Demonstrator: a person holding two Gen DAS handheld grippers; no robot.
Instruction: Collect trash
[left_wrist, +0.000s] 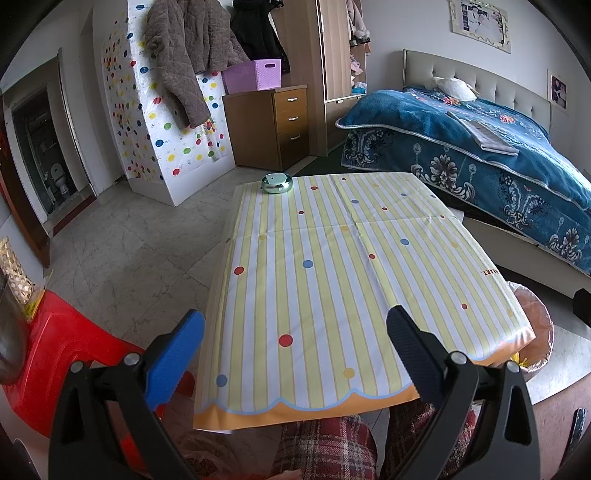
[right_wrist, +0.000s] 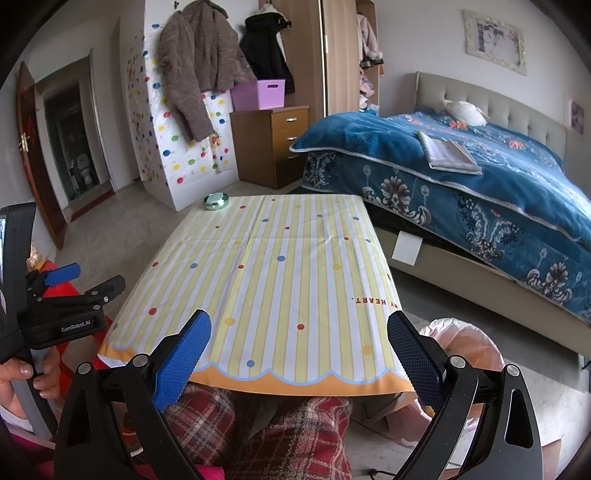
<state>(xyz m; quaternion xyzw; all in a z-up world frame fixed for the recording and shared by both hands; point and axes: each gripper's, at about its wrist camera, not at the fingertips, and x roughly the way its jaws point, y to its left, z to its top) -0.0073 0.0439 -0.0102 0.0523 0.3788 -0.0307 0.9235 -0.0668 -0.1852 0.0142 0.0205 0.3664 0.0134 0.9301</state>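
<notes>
Looks pretty much wrapped up. Left gripper (left_wrist: 295, 354) wide open, holding nothing. Striped table (left_wrist: 332, 258) bare apart from a small green tin (left_wrist: 277, 183) at the far left corner. Right gripper (right_wrist: 299, 356) also spread wide, empty. Lined trash bin (right_wrist: 469, 343) just right of the table. No loose trash spotted.
</notes>
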